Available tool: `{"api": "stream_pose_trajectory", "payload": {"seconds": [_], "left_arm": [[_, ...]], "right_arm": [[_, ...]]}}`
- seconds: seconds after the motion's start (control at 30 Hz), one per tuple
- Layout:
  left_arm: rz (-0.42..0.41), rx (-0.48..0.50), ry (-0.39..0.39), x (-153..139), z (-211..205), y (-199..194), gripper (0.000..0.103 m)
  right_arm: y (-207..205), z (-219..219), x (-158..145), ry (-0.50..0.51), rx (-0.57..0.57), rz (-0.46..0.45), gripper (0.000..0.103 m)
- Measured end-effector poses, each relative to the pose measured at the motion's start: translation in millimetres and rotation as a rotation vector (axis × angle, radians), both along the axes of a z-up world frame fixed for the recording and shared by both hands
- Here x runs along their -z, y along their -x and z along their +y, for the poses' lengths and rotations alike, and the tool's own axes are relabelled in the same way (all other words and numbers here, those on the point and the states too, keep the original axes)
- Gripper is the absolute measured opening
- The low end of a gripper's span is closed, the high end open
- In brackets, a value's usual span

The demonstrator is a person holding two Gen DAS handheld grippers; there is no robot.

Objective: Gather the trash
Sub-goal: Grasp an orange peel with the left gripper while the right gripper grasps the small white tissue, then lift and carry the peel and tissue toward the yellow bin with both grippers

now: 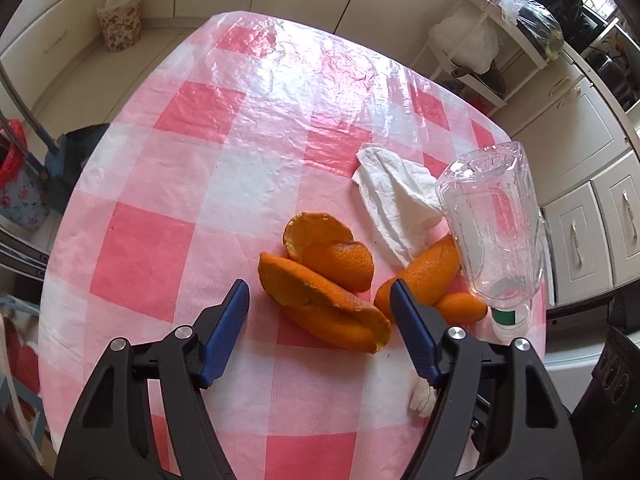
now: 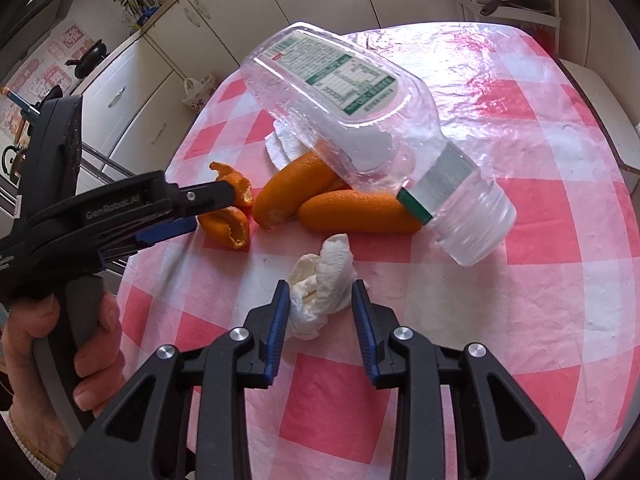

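On the table [image 2: 520, 300] with its pink-and-white checked plastic cloth, the right gripper [image 2: 320, 304] brackets a crumpled white tissue wad [image 2: 320, 280] at the near edge, its left pad touching, its right pad apart. The left gripper [image 1: 320, 292], half open, straddles the long orange peel piece [image 1: 320, 300] without pressing. A clear empty plastic bottle [image 2: 360, 120] leans on further peels; a flat white paper napkin [image 1: 392, 204] lies beyond.

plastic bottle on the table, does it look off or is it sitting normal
Off. The clear plastic bottle is not upright: it lies tilted, propped on the orange peels, its capless neck down by the checked tablecloth and its base raised. It looks empty, with nothing spilled around it.
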State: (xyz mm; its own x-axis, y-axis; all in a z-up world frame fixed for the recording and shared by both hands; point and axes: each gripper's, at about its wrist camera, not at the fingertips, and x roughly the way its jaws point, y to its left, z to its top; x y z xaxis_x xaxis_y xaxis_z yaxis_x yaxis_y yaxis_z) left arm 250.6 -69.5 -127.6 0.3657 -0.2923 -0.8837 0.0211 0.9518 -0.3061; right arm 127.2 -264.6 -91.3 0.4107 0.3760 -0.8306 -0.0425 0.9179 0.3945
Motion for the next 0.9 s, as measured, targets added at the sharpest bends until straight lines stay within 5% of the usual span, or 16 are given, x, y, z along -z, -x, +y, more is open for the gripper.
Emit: {"api": "stream_pose_trajectory", "payload": {"seconds": [0.1,0.17,0.27,0.43,0.6,0.9], "left_arm": [[-0.014,0.014,-0.021,0.5,-5.0,-1.4,0.058],[-0.022,0.049,-0.052,0.1,-10.1,-2.0,0.035],[-0.037,0.139,-0.081,-2.4,-15.6,3.7,0.021],[-0.064,0.264,-0.139,-12.4,-5.0,18.7,0.018],[-0.063,0.289,-0.104,-20.1,20.3,28.0,0.018],[-0.063,0.298,-0.166,-17.5,21.6,37.5,0.035]], "right_arm": [[0.5,-2.9,-0.3,-0.011,0.003,0.005,0.033],[3.0,-6.8,-0.4,-0.019,0.007,0.007,0.033],[5.1,-14.3,-1.6,-0.042,0.024,0.011,0.033],[8.2,-22.0,-4.2,-0.066,0.042,0.000,0.033],[11.5,-18.8,-5.6,-0.046,0.033,-0.012,0.033],[6.2,-7.1,-6.9,0.004,0.035,-0.026,0.046]]}}
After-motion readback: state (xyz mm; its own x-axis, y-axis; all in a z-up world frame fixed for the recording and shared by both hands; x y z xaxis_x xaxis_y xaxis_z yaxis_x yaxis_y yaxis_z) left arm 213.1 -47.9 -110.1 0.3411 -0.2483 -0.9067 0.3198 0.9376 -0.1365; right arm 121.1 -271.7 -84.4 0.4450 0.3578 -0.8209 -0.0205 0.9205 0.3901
